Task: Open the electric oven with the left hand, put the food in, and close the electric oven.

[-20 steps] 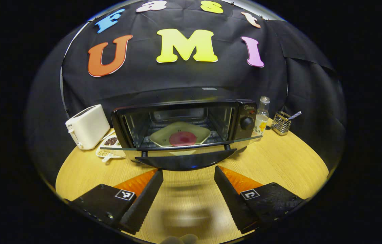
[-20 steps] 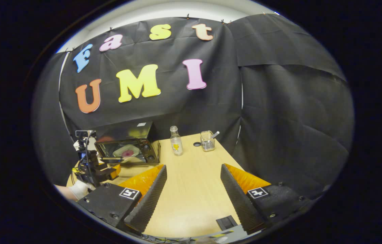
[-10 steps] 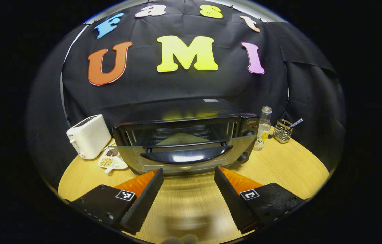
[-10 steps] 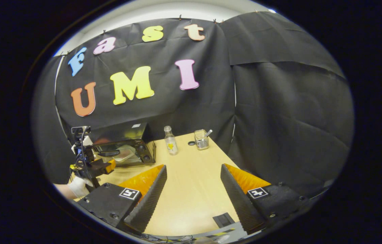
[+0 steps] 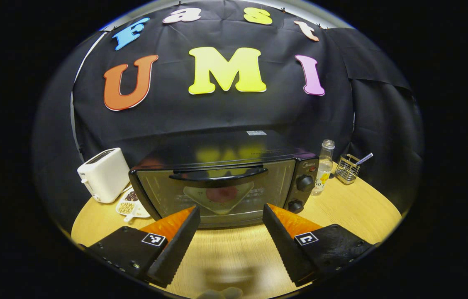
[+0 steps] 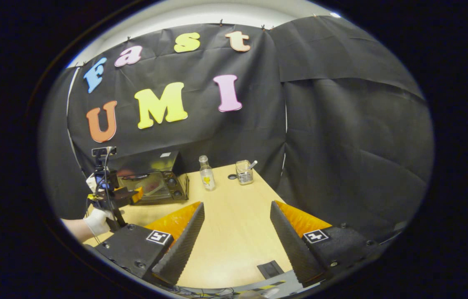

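The black electric oven (image 5: 221, 182) stands on the wooden table straight ahead in the left gripper view, its glass door up and shut with the handle (image 5: 217, 175) along the top. Through the glass shows a pale square plate (image 5: 217, 195) with a round red piece of food (image 5: 222, 193) on it. My left gripper (image 5: 230, 241) is open just in front of the door, touching nothing. In the right gripper view the oven (image 6: 151, 182) sits far off at left, with the left gripper (image 6: 118, 196) held by a gloved hand before it. My right gripper (image 6: 236, 241) is open and empty over the table.
A white toaster (image 5: 103, 174) and a small dish of beans (image 5: 130, 203) stand left of the oven. Right of it are a glass bottle (image 5: 324, 166) and a wire holder (image 5: 349, 168) with a utensil. The black cloth wall closes off the back and right.
The oven door swung up from lying flat open to fully shut. My left gripper stayed open and drew slightly nearer the oven front. The right gripper barely moved.
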`<state>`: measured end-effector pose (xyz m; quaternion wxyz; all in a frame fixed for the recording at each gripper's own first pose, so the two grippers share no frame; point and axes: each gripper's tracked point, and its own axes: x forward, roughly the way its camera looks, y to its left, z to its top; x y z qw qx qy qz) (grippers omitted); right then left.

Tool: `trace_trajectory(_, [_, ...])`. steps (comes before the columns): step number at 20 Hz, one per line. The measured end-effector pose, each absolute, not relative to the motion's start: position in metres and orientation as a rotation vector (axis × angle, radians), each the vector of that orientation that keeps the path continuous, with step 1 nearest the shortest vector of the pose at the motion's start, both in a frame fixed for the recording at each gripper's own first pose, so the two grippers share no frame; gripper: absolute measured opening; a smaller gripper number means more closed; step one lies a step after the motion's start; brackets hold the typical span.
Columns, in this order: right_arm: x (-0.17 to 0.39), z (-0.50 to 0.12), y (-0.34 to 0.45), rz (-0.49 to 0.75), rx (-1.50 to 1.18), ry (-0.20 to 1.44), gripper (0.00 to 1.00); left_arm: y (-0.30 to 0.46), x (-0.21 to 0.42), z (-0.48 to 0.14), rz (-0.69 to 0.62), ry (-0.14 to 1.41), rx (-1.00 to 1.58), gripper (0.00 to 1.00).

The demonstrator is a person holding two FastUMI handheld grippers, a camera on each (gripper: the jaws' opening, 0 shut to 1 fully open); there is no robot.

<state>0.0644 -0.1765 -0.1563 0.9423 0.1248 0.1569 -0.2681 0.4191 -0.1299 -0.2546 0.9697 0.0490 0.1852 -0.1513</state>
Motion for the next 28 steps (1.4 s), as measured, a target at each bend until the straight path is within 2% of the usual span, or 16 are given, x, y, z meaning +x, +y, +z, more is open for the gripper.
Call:
trace_trajectory(1, [0.064, -0.156, -0.176, -0.544, 0.256, 0.319, 1.00, -0.129, 0.416, -0.256, -0.303, 0.380, 0.100, 0.97])
trace_trajectory(2, [0.063, -0.155, -0.176, -0.542, 0.255, 0.317, 0.96, -0.126, 0.412, -0.257, -0.297, 0.384, 0.096, 0.97])
trace_trajectory(5, [0.063, -0.149, -0.173, -0.524, 0.240, 0.301, 0.96, -0.122, 0.391, -0.247, -0.301, 0.390, 0.078, 0.97])
trace_trajectory(13, [0.051, -0.081, -0.168, -0.475, 0.102, 0.126, 0.96, -0.097, 0.281, -0.130, -0.323, 0.191, 0.088, 0.97])
trace_trajectory(19, [0.021, -0.042, -0.153, -0.342, 0.113, 0.024, 0.96, -0.069, 0.177, -0.050, -0.248, 0.078, 0.048, 0.96])
trace_trajectory(22, [-0.002, -0.044, -0.154, -0.296, 0.112, 0.030, 0.96, -0.062, 0.133, -0.033, -0.194, 0.058, 0.020, 0.96])
trace_trajectory(28, [-0.056, -0.048, -0.160, -0.284, 0.092, 0.010, 0.96, -0.070, 0.056, -0.009, -0.161, -0.001, 0.015, 0.96])
